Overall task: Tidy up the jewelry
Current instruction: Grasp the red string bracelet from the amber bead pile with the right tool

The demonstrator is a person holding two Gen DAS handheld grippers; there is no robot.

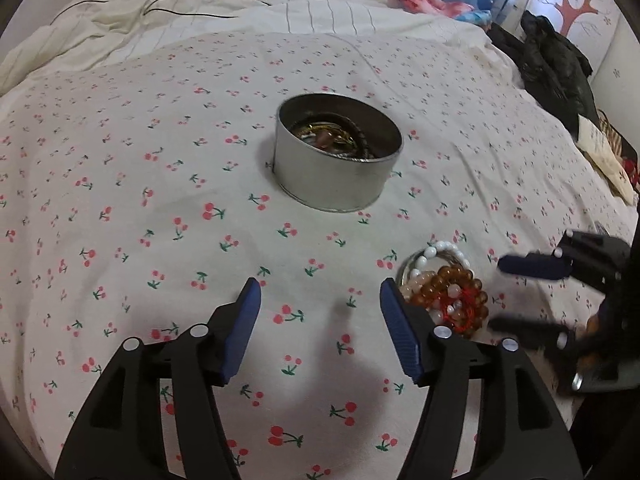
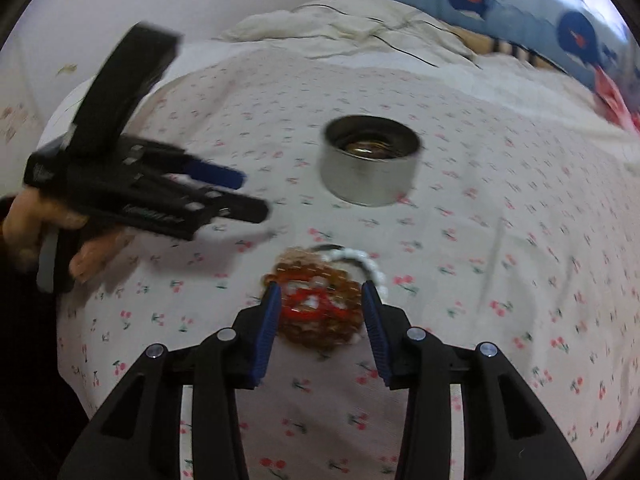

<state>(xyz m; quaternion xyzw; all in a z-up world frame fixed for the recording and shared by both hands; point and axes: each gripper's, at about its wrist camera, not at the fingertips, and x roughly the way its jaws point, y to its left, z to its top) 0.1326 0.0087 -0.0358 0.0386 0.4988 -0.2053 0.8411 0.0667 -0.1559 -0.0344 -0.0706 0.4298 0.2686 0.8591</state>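
A round silver tin (image 1: pixel 332 176) (image 2: pixel 368 176) stands open on the cherry-print sheet (image 1: pixel 160 200), with several pieces of jewelry (image 1: pixel 328 136) inside. Nearer lies a pile of bead bracelets (image 1: pixel 448 292) (image 2: pixel 316 308): amber, red and pale beads, with a white bead bracelet (image 1: pixel 440 248) (image 2: pixel 368 262) on its far side. My left gripper (image 1: pixel 319 286) (image 2: pixel 252 194) is open over bare sheet just left of the pile, nothing between its fingers. My right gripper (image 2: pixel 320 288) (image 1: pixel 498 294) is open and hovers at the pile's right side; the beads show between its fingertips, untouched.
A person's hand (image 2: pixel 92 256) holds the left gripper. Black clothing (image 1: pixel 552 64) lies at the bed's right edge above papers (image 1: pixel 604 148). A thin black cable (image 1: pixel 180 0) runs over the rumpled cream quilt behind. Blue patterned pillows (image 2: pixel 520 20) sit at the back.
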